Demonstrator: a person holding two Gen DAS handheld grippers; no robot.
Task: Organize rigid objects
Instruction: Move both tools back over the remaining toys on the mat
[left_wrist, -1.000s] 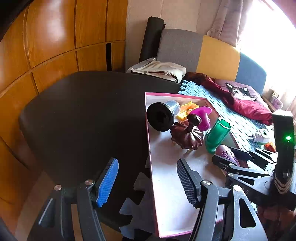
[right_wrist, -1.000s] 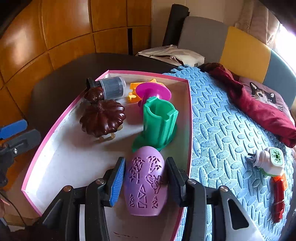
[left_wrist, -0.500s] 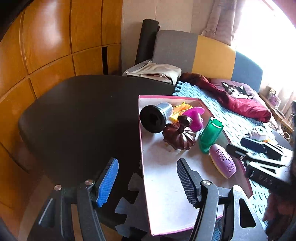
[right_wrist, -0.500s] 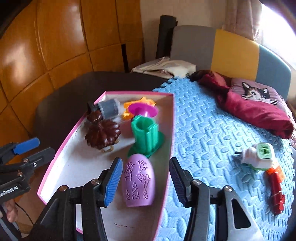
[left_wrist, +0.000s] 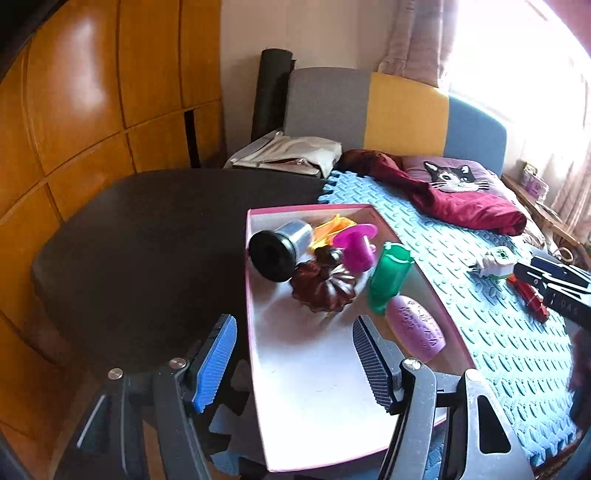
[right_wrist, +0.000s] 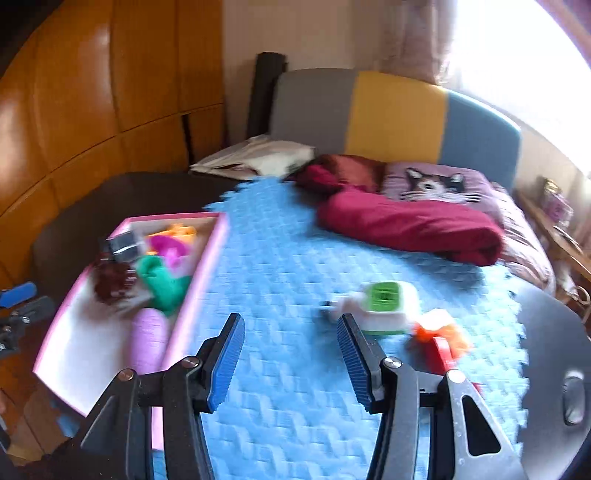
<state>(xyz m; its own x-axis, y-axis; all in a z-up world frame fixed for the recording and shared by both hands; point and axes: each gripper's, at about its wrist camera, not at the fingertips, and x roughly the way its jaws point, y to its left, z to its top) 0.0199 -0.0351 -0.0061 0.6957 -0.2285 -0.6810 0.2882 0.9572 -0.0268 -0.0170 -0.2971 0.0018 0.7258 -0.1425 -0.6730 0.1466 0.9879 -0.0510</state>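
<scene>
We take the shallow pink-rimmed cardboard tray (left_wrist: 255, 295) as our landmark. Inside it lie the lilac egg-shaped plastic shell with cut-out patterns (left_wrist: 415, 328) at the near right wall, the green ribbed plastic cup (left_wrist: 388, 277) just beyond it, a dark brown pumpkin-shaped mould (left_wrist: 325, 288), a black-and-grey cylinder (left_wrist: 277, 251), a magenta plastic piece (left_wrist: 356, 242) and a yellow piece (left_wrist: 332, 225) toward the far end.

We judge the placement step for the lilac shell complete: it rests in the tray and nothing grips it. The right gripper (right_wrist: 291, 358) stands over the blue foam mat (right_wrist: 288, 266), to the right of the tray, with its jaws parted and nothing between them. The left gripper (left_wrist: 291, 365) hovers at the near left corner of the tray, jaws about half open and empty, straddling the tray's left rim.

Two items sit on the mat, well to the right of the tray: a white-and-green plug-like device (right_wrist: 376, 306) and, just beside it, a red-and-orange tool (right_wrist: 439, 343). We judge the next step to be a pick of the white-and-green device, which lies just beyond the right jaw. This calls for shifting the right gripper rightward, centring the jaws on the body, then closing.
</scene>
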